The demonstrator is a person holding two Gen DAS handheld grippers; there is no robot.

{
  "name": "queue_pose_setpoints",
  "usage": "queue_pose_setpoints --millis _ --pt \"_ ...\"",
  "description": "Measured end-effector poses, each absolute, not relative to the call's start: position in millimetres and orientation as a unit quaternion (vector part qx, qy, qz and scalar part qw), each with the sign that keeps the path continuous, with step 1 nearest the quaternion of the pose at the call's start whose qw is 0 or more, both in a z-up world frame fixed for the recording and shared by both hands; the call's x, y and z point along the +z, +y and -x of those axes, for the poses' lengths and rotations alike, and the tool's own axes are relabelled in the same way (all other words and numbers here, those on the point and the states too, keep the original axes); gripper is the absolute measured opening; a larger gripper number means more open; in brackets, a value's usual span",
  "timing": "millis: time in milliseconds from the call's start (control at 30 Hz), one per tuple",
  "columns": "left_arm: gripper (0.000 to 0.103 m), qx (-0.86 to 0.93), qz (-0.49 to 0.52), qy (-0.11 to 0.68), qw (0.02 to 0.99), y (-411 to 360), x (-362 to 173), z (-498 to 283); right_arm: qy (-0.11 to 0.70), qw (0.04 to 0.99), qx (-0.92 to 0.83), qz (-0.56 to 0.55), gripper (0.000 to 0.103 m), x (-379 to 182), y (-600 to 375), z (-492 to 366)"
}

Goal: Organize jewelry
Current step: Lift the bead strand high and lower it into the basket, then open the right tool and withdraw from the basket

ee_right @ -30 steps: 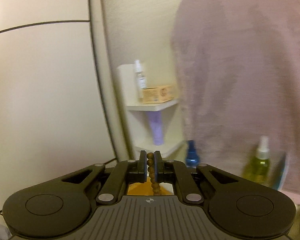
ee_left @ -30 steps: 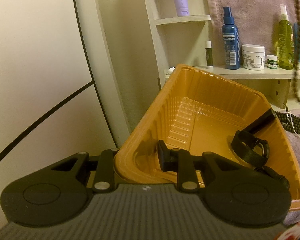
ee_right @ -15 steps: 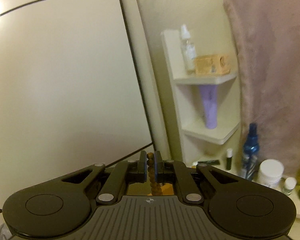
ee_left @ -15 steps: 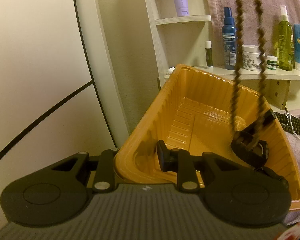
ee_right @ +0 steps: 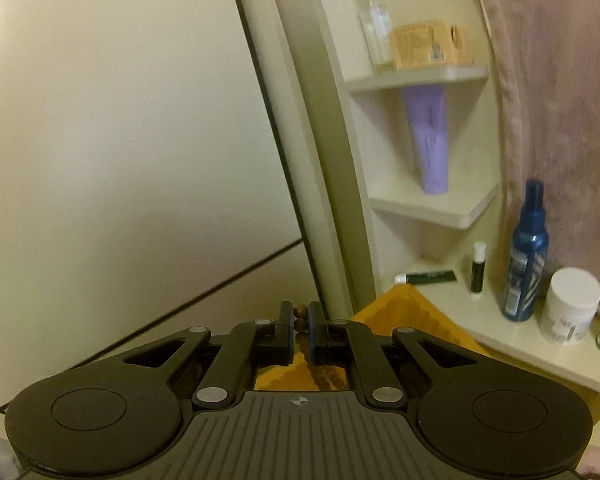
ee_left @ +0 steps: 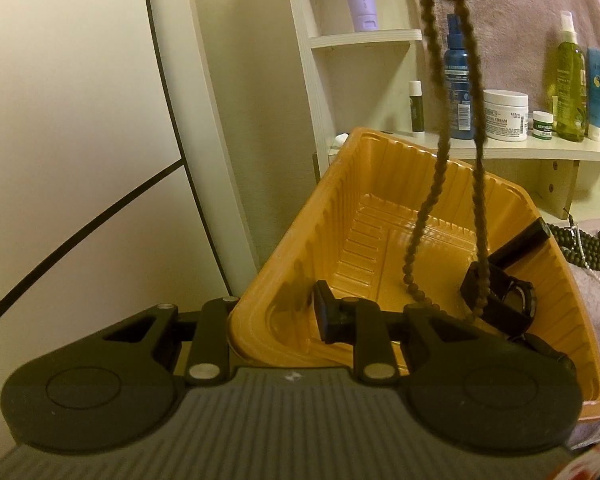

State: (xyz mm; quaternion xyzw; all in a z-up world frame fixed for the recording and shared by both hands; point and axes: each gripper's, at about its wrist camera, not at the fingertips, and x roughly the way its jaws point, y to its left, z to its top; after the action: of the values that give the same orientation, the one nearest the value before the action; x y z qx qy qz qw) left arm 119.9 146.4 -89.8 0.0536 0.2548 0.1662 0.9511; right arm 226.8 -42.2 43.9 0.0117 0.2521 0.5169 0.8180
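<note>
Midway: my right gripper (ee_right: 299,330) pinches the brown wooden bead strand (ee_left: 432,184) above the ribbed orange plastic tray (ee_left: 364,184). My left gripper (ee_left: 274,324) clamps its near rim; a black wristwatch (ee_left: 504,300) lies inside, dark beads (ee_left: 580,246) remain outside.

Left wrist cam sits low and close behind its own fingers, looking slightly down into the orange tray (ee_left: 380,216) with the toiletry shelf (ee_left: 540,150) further back on the right. Right wrist cam is up higher – facing the wall and corner shelves (ee_right: 420,76), tray only peeking out below. Both catch the blue spray bottle (ee_right: 526,256), white jar (ee_right: 572,306) and purple tube (ee_right: 430,140) – same corner, different heights.
</note>
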Motion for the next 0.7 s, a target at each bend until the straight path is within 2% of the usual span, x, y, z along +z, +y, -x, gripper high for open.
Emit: queue_pose_setpoints --millis 367,700 --pt "0.022 0.166 -0.053 0.255 0.951 146 -90 -120 0.302 0.813 0.497 -0.019 0.007 10 -33 -246" --pt "0.022 0.166 -0.053 0.257 0.951 147 -89 -119 0.31 0.813 0.493 -0.036 0.009 6 -41 -251"
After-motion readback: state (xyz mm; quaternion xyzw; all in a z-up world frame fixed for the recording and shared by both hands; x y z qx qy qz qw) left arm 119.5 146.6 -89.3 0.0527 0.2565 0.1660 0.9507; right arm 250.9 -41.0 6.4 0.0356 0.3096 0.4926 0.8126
